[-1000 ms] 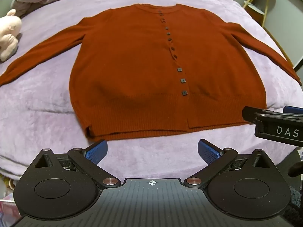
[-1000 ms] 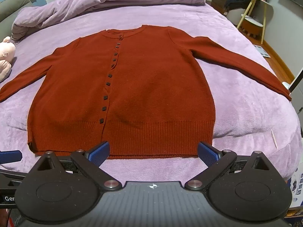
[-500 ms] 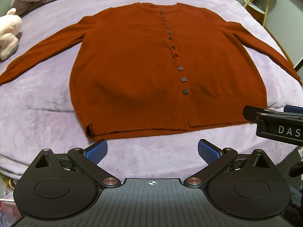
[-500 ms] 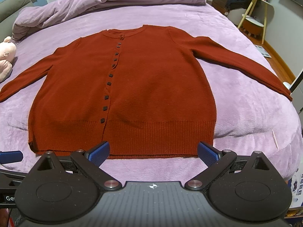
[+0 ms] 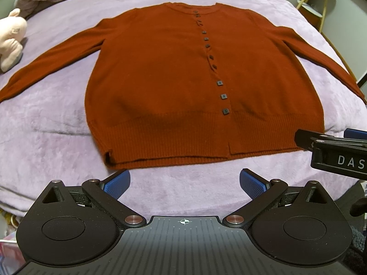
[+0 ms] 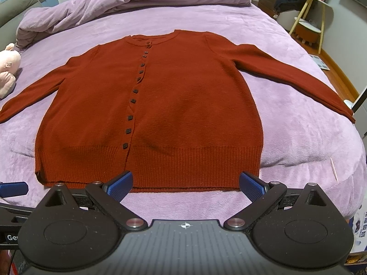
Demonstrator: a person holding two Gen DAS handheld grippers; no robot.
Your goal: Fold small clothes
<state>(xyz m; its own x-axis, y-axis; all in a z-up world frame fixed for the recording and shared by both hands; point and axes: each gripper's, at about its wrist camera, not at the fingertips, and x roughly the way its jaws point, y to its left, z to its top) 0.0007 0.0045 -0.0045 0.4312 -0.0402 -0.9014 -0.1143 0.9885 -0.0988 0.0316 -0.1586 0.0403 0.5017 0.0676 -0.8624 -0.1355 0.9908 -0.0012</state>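
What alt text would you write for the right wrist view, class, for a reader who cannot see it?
A rust-red buttoned cardigan lies flat, sleeves spread, on a purple bed cover. The open right gripper hovers at its hem, holding nothing. A pink plush toy sits at the left edge.

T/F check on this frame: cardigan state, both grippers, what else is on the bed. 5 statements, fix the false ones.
1. The rust-red cardigan lies flat and unfolded on the purple blanket, both sleeves spread out. True.
2. The left gripper is shut on the cardigan's hem. False: its jaws are wide open, short of the hem, holding nothing.
3. The cardigan is buttoned up, front side up. True.
4. The right gripper is open, with its blue fingertips at the hem's near edge. True.
5. A pink plush toy sits on top of the cardigan's chest. False: it rests on the blanket off beyond the left sleeve end, clear of the cardigan.
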